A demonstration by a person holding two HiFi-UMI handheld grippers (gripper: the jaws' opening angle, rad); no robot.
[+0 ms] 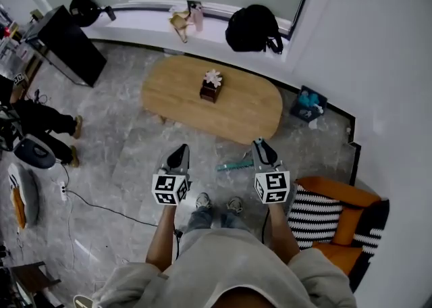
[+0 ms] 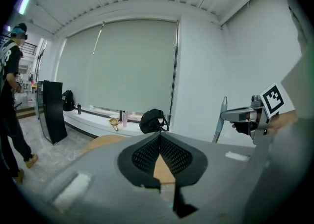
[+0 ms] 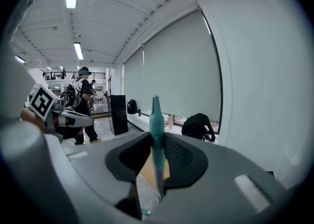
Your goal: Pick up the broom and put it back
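The broom has a slim teal handle (image 3: pixel 156 120) that stands upright between the jaws of my right gripper (image 3: pixel 157 138), which is shut on it. From the head view its teal lower end (image 1: pixel 234 164) shows just above the floor, left of my right gripper (image 1: pixel 260 146). In the left gripper view the same handle (image 2: pixel 219 120) rises beside my right gripper (image 2: pixel 234 115). My left gripper (image 2: pixel 160 135) is shut with its tips together and nothing in it. It is held level with the right one (image 1: pixel 179 153).
An oval wooden table (image 1: pixel 236 114) with a small flower box (image 1: pixel 211 86) stands just ahead. A black backpack (image 1: pixel 253 28) lies on the window ledge. An orange and striped chair (image 1: pixel 337 222) is at the right, a black cabinet (image 1: pixel 67 43) and a person (image 1: pixel 40 121) at the left.
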